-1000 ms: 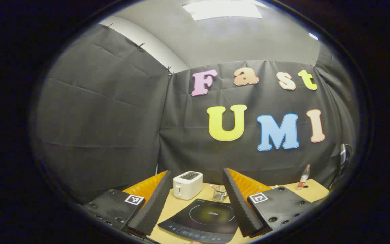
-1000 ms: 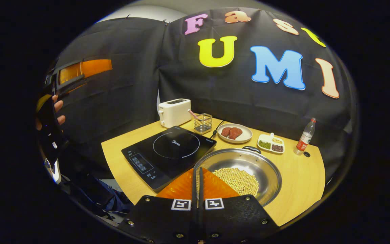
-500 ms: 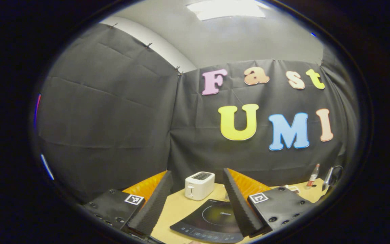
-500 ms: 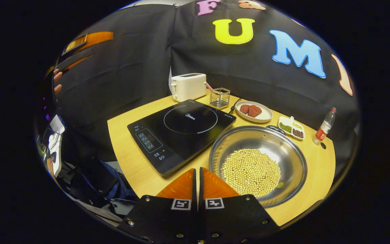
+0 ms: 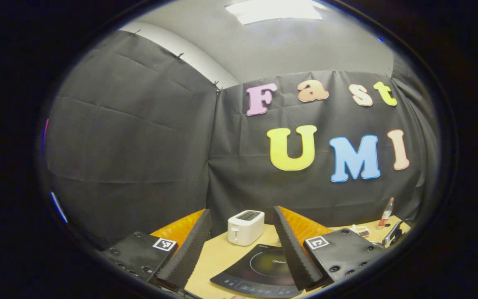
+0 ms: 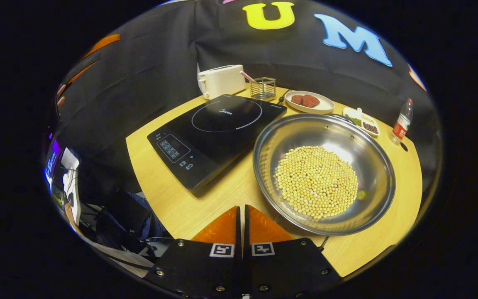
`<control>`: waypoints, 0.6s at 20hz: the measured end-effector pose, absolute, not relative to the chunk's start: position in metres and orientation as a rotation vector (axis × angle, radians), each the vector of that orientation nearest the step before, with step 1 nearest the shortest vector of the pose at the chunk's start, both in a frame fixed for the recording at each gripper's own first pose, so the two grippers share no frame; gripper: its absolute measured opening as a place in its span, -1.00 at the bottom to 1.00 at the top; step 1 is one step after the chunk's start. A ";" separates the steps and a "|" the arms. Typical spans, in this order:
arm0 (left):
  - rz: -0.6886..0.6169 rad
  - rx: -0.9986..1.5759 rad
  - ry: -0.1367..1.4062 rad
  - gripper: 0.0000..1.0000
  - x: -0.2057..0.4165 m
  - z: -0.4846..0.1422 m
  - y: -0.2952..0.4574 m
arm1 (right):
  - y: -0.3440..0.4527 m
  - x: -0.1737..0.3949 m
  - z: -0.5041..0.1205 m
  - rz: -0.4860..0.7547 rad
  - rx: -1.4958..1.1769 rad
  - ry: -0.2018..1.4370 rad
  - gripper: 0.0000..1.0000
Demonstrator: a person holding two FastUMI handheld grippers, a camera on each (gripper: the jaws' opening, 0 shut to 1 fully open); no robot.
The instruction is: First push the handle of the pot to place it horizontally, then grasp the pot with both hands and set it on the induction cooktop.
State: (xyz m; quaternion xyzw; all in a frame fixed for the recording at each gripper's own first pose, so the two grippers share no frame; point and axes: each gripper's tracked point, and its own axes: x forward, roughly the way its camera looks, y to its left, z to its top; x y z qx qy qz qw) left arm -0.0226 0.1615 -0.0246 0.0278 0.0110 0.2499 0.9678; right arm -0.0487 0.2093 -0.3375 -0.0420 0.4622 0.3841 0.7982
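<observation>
My right gripper [image 6: 241, 211] is closed on nothing, just short of the pot [image 6: 324, 172], which sits ahead-right beside the cooktop [image 6: 218, 133]. My left gripper [image 5: 243, 245] is wide open, empty, held high and farther off.

Pot [image 6: 371, 166] right of cooktop [image 6: 218, 133]

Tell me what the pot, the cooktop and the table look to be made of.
Pot: polished metal, likely stainless steel, judging by its mirror-like glare. Induction cooktop: glossy black top, probably glass or ceramic; it reflects light and has a printed ring. Table: pale wood-grain surface, possibly laminate rather than solid wood.
</observation>
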 end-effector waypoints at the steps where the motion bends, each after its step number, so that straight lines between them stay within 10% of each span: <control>1: 0.498 0.058 0.022 1.00 -0.018 -0.024 0.159 | 0.210 -0.047 -0.338 0.810 -0.063 1.001 -0.98; 12: 0.358 0.045 0.009 1.00 0.037 -0.028 0.110 | 0.182 -0.036 -0.331 0.709 0.065 1.041 -0.98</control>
